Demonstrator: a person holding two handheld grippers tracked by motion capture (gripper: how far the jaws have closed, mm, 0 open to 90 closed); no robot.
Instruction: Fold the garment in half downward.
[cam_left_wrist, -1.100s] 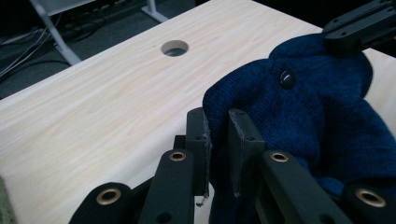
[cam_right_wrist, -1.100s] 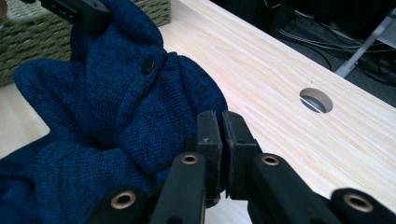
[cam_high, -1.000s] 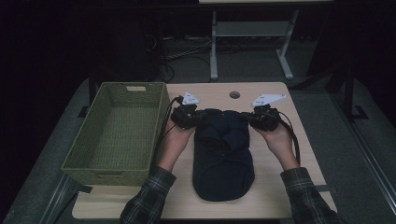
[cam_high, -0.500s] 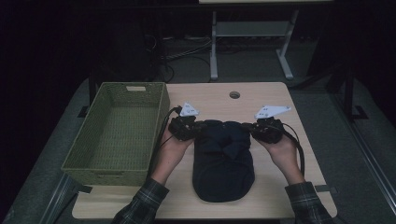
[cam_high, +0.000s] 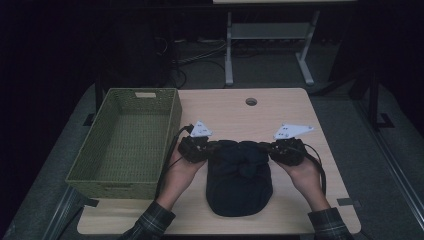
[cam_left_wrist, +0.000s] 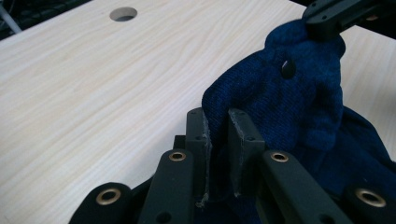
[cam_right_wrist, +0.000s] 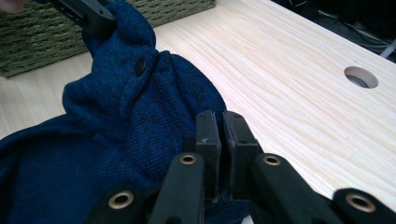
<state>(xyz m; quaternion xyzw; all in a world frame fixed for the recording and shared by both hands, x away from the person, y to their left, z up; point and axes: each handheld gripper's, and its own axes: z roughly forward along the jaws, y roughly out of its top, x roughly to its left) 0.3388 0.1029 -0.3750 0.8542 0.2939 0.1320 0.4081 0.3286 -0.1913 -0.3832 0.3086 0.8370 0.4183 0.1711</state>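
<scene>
A dark blue knit garment (cam_high: 239, 182) lies in a bundle on the wooden table (cam_high: 235, 112), near the front edge. My left gripper (cam_high: 212, 149) is shut on the left end of its bunched far edge, and in the left gripper view the jaws (cam_left_wrist: 217, 114) pinch a fold of the blue knit (cam_left_wrist: 289, 102). My right gripper (cam_high: 265, 148) is shut on the right end, its jaws (cam_right_wrist: 217, 116) nearly together on the cloth (cam_right_wrist: 126, 116). A dark button shows on the raised fold between them. Each gripper view shows the other gripper's jaw tip on the fabric.
A green woven basket (cam_high: 172, 117) stands empty at the table's left edge, close to my left hand; its wall (cam_right_wrist: 56, 32) shows in the right gripper view. A round cable hole (cam_high: 251, 101) sits in the far middle of the table. Bare wood lies beyond the garment.
Both grippers have come toward the person with the garment's far edge in them. The cloth now bunches up over itself and the garment lies shorter.
</scene>
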